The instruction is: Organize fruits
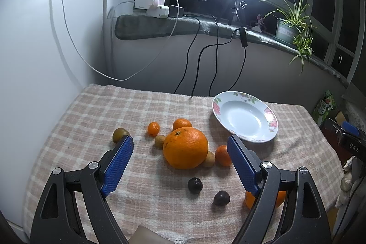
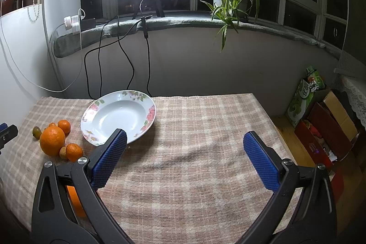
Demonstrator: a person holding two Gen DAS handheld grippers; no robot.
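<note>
The left gripper [image 1: 180, 145] is held spread wide above the desk [image 1: 91, 111], nothing between its blue pads. Directly ahead of it, between the two fingers as seen from its camera, the large orange [image 1: 185, 148] rests on the checked cloth. Smaller fruits are clustered around that orange: a small mandarin [image 1: 153, 128] and another mandarin [image 1: 182, 124] beyond it, a pale round fruit [image 1: 159, 141] touching its left side, a greenish fruit [image 1: 120, 134] just past the left finger, and two dark plums [image 1: 195, 185] nearer the gripper. The empty flowered plate [image 1: 244, 117] lies ahead and to the right.

The right gripper [image 2: 185, 141] is likewise spread and empty, over bare cloth, with the plate [image 2: 119, 116] ahead to its left.

The large orange is judged firm, fairly heavy and prone to rolling; it should be taken across its widest middle, and it looks as if it would nearly fill the opening. The plums and mandarins are judged light and soft, so only gentle pressure is called for.
</note>
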